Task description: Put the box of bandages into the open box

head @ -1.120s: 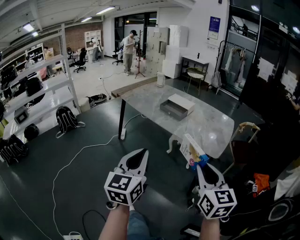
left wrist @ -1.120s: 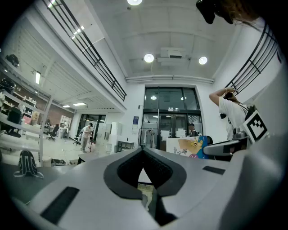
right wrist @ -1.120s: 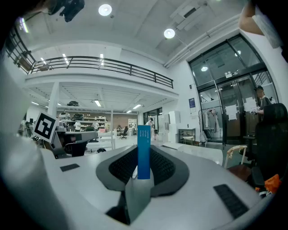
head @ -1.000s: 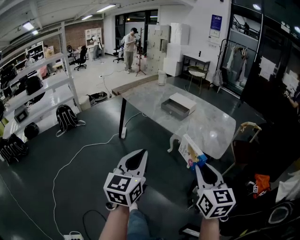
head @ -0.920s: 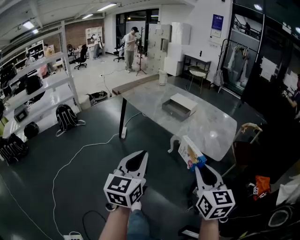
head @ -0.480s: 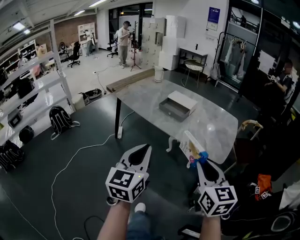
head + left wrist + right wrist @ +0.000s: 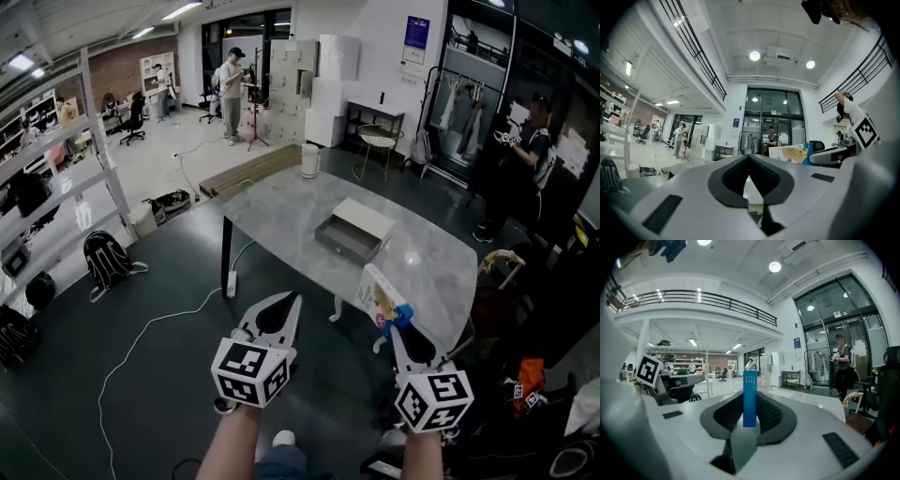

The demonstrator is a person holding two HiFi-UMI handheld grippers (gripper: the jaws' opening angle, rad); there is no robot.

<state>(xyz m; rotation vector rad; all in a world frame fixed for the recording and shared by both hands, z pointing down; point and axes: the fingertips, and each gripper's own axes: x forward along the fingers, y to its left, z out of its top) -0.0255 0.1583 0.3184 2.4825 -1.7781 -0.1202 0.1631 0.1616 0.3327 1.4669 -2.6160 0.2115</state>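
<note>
Pinching a flat white-and-blue cardboard box of bandages [image 7: 382, 298] upright in the right gripper [image 7: 400, 326], by the near edge of the pale marble table [image 7: 427, 258]. Holding the left gripper [image 7: 284, 302] alongside, jaws pressed together, empty. Facing the open grey-and-white drawer-style box [image 7: 354, 230] mid-table, well apart from the bandages.
</note>
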